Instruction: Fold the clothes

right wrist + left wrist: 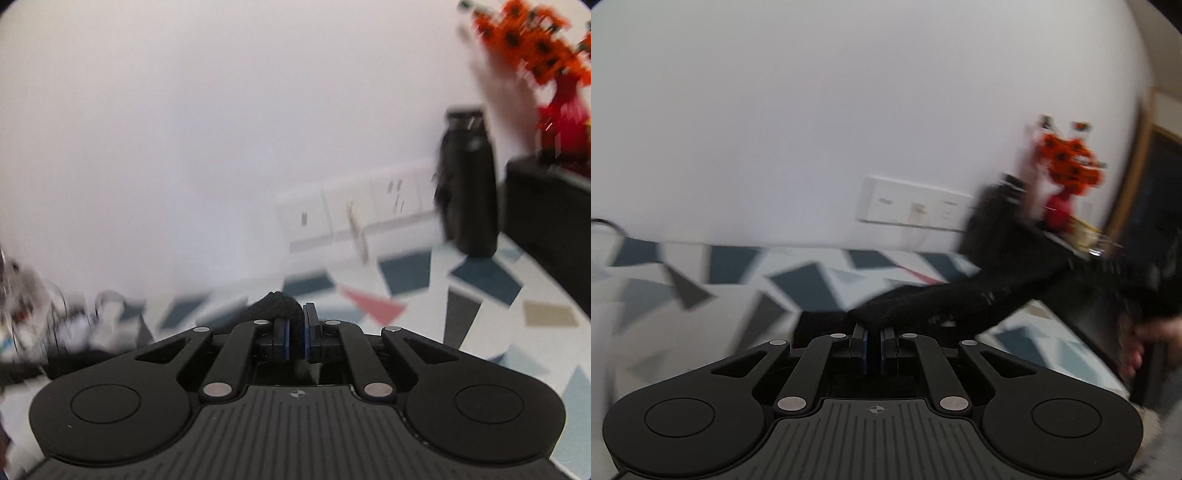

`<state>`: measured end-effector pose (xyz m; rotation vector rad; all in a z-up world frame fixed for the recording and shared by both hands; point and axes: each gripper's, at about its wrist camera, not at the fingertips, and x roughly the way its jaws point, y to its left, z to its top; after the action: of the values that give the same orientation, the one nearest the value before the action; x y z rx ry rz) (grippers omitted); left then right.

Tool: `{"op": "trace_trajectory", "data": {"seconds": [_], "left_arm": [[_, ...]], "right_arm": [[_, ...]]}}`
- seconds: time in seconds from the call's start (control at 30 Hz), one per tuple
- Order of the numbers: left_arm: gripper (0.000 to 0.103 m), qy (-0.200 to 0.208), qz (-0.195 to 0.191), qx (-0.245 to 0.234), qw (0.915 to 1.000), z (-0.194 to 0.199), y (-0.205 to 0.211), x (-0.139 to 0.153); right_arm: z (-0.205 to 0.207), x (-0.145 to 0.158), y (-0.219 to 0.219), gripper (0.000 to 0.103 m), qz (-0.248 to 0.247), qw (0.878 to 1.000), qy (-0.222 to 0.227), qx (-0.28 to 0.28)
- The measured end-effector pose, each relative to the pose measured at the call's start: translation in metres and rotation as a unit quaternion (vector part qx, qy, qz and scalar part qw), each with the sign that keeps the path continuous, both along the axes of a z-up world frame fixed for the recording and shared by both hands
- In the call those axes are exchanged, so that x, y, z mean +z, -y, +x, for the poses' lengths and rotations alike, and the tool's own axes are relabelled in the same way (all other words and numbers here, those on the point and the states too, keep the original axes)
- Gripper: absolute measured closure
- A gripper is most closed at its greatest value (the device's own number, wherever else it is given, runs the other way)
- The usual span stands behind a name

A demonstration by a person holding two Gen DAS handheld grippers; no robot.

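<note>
The worktop (480, 280), covered in a white cloth printed with dark blue, grey and pink triangles, is carrying the scene and is running back to a plain white wall fitted with a white socket panel (354, 218). Over it, a black knitted garment (960, 299) is hanging clear of the cloth as a stretched band, which suits a fold: held taut between two points, it can be laid over itself without bunching. Its far end is running up toward the worktop's right edge, where a person's hand (1145, 347) is showing; both views are blurred, so the garment's exact shape cannot be told.

A matte black cylindrical bottle (469, 184) is standing at the back right corner, beside a red vase of orange flowers (532, 44), both apart from the cloth being handled.

The left hand-held gripper (873, 341) is pinching one end of the garment, its blue-padded jaws drawn almost together. The right hand-held gripper (295, 338) is likewise nearly closed, with a fold of the same black knit bulging above its jaws.
</note>
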<state>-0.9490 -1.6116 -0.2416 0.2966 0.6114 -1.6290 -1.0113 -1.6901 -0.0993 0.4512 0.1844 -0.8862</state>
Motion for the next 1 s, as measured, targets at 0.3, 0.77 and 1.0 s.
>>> {"op": "trace_trajectory", "data": {"seconds": [0.3, 0.77, 1.0], "left_arm": [[0.098, 0.046, 0.054, -0.158, 0.9848, -0.044, 0.018, -0.048], [0.098, -0.169, -0.076, -0.164, 0.969, 0.024, -0.014, 0.025], [0.088, -0.096, 0.079, -0.113, 0.9858, 0.023, 0.059, -0.059]], "right_arm": [[-0.036, -0.005, -0.012, 0.096, 0.037, 0.998, -0.044, -0.04], [-0.067, 0.051, -0.052, 0.096, 0.025, 0.997, 0.028, -0.065], [-0.041, -0.059, 0.025, 0.096, 0.124, 0.983, -0.046, -0.124]]}}
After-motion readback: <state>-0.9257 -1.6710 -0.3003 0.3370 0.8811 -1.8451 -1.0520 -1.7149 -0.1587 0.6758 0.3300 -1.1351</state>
